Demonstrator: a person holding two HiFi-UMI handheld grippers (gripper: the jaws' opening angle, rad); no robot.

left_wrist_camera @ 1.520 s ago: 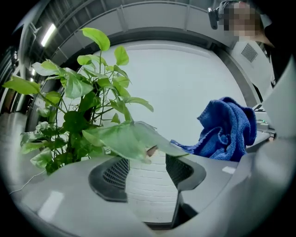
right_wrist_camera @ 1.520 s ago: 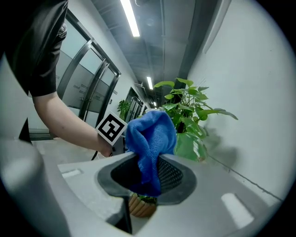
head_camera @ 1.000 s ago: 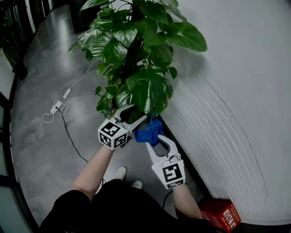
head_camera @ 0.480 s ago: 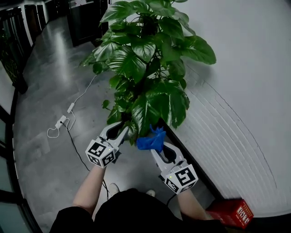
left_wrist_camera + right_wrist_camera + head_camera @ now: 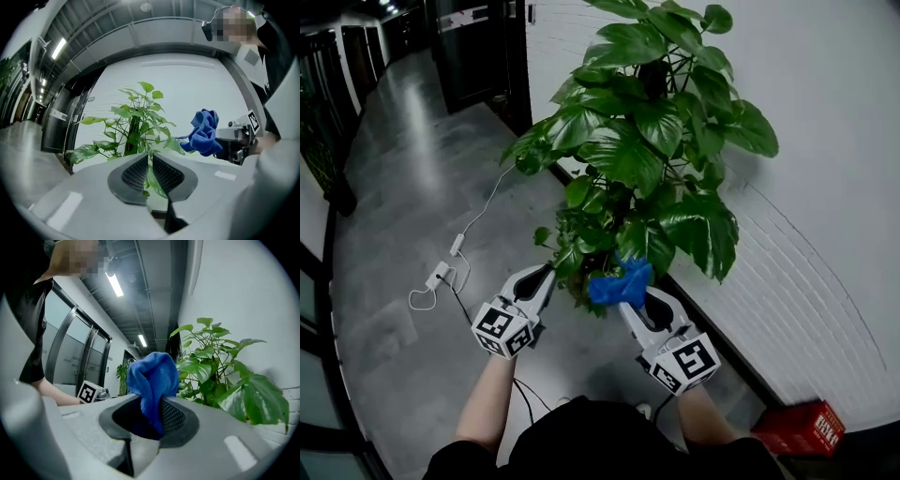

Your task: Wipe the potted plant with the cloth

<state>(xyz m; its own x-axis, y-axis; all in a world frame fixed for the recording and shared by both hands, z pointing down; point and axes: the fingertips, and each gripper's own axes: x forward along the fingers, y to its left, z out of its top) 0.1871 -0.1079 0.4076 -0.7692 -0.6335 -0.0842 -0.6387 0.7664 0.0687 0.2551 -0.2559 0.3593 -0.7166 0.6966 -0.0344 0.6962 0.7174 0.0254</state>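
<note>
The potted plant (image 5: 647,141) with broad green leaves stands against the white wall; leaves hide its pot. My left gripper (image 5: 551,269) reaches the lowest leaves on the plant's left side. Its jaws are closing and stand almost together, with a small leaf (image 5: 152,180) in the narrow gap between them (image 5: 150,157). My right gripper (image 5: 628,295) is shut on a bunched blue cloth (image 5: 621,284), held just below the lower leaves. The right gripper view shows the cloth (image 5: 152,376) rising out of the jaws (image 5: 157,404), with the plant (image 5: 211,362) to its right.
A white brick wall (image 5: 797,281) runs along the right. A red box (image 5: 797,429) lies at its foot near my feet. A white cable and power strip (image 5: 441,277) lie on the grey floor to the left. Dark doors (image 5: 478,47) stand at the far end.
The left jaws went from wide open to nearly together around a low leaf. Both grippers drew back and lower in the head view, the cloth still in the right one.
</note>
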